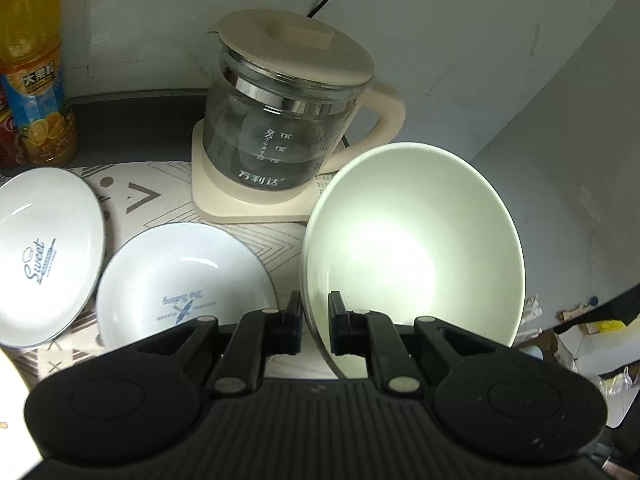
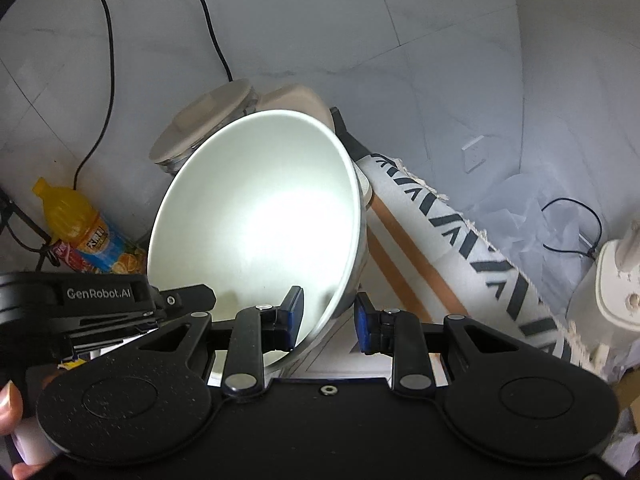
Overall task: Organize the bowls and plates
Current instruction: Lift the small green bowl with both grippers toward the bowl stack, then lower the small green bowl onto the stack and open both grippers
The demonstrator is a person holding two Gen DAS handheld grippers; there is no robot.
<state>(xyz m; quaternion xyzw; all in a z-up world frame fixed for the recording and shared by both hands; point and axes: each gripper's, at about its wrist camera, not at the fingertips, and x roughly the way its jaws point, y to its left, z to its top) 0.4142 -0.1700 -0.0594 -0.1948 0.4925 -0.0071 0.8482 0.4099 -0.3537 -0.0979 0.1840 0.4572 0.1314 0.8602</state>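
Left gripper [image 1: 315,322]: jaws narrow, set on either side of the near rim of the bowl [image 1: 412,248], one finger outside the wall and one inside. The rim sits between the pads and appears pinched, though actual contact is hard to confirm from this view.

Right gripper [image 2: 329,322]: jaws wider apart. The bowl [image 2: 256,224] edge passes between them, close against the left finger [image 2: 290,318]; a clear gap shows to the right finger. It is not clamped on the rim.

The bowl is pale green-white, tilted steeply with its opening facing both cameras, and appears lifted off the mat [image 1: 132,196]. In the right wrist view the left gripper's body [image 2: 100,300] shows at lower left, with a thumb [image 2: 10,406] at the frame edge.

Beside the bowl, on the patterned mat, lie two white plates. The nearer plate [image 1: 184,284] carries blue print and lies just left of the left gripper. The "Sweet" plate [image 1: 48,256] lies further left, its rim close to or overlapping the first; which, I cannot tell.

Behind the bowl stands a glass kettle [image 1: 280,120] with a cream lid and handle, on a cream base. At far left stands an orange drink bottle [image 1: 34,76], with a red can partly hidden beside it. A black cable [image 2: 108,80] hangs down the tiled wall behind.
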